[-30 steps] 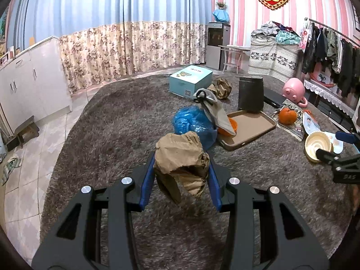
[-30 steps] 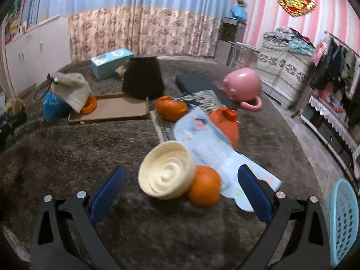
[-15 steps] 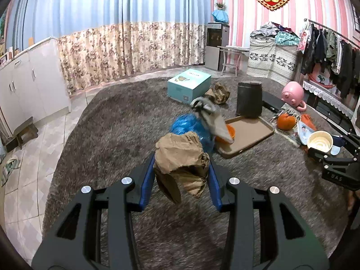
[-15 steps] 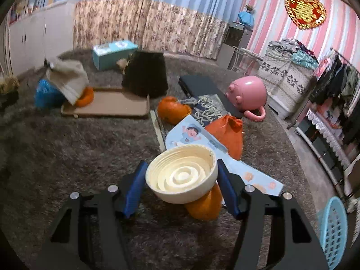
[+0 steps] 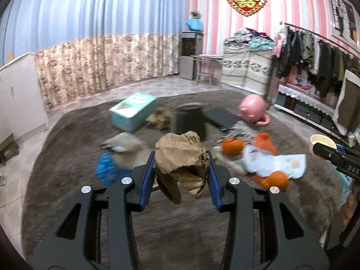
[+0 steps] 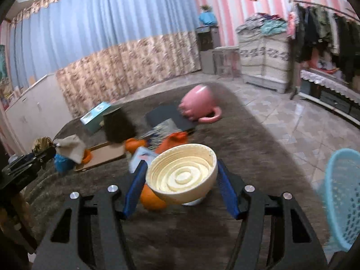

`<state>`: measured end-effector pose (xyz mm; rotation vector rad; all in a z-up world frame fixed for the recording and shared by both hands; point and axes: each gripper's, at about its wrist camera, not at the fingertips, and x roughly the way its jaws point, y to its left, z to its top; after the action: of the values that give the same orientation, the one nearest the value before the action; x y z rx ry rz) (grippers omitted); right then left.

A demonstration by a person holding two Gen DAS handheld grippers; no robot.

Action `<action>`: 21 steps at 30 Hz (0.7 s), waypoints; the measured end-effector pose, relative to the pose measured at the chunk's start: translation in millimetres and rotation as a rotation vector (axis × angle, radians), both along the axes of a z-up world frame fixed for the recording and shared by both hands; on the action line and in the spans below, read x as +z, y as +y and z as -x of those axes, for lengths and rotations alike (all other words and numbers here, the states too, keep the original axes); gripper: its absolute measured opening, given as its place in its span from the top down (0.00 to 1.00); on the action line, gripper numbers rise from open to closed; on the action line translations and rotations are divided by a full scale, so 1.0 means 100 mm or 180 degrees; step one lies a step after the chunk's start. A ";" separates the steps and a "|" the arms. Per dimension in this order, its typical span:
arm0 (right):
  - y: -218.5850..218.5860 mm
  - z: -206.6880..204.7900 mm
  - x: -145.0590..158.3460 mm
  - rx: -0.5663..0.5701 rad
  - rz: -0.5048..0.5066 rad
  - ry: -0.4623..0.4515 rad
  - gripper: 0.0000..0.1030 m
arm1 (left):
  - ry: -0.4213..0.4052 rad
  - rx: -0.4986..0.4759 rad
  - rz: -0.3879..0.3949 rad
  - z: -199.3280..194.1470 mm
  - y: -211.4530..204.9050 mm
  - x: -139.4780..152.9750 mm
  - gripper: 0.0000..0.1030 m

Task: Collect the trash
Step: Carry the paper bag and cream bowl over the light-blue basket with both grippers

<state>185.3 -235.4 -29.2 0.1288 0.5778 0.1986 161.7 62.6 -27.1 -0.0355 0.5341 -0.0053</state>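
My left gripper [image 5: 181,175] is shut on a crumpled brown paper bag [image 5: 182,157] and holds it above the grey rug [image 5: 67,135]. My right gripper [image 6: 181,184] is shut on a cream ribbed paper bowl [image 6: 182,176] and holds it lifted over the rug [image 6: 258,157]. The bowl also shows at the right edge of the left wrist view [image 5: 322,142]. A light blue plastic basket [image 6: 344,193] stands on the floor at the right. Another crumpled brown paper [image 5: 159,118] lies by the teal box [image 5: 132,111].
On the rug lie a black bin [image 5: 190,119], a pink pig jug [image 5: 254,110], orange fruit [image 5: 232,146], a picture sheet [image 5: 274,162], a blue bag [image 5: 106,168], a brown tray [image 6: 103,157] and a dark flat case [image 6: 168,117]. A clothes rack [image 5: 315,51] stands at right.
My right gripper closed on the cream bowl and lifted it off the rug, turning right toward the blue basket. My left gripper, still holding the paper bag, swung right and rose.
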 end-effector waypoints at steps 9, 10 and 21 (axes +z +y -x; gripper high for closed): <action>-1.19 0.21 0.06 -0.0990 -0.0047 -0.0066 0.40 | -0.0147 -0.0455 0.0058 -0.26 -1.00 0.19 0.60; -1.33 0.23 0.03 -0.1124 -0.0023 -0.0047 0.40 | -0.0160 -0.0507 0.0052 -0.28 -1.11 0.21 0.60; -2.26 0.57 0.00 -0.1947 0.0121 -0.0073 0.40 | -0.0169 -0.1181 0.0138 -0.42 -2.45 0.25 0.60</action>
<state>127.9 -461.6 -29.2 0.2591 0.4956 -0.4040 204.0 -182.1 -1.7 0.0218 0.4815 -0.3792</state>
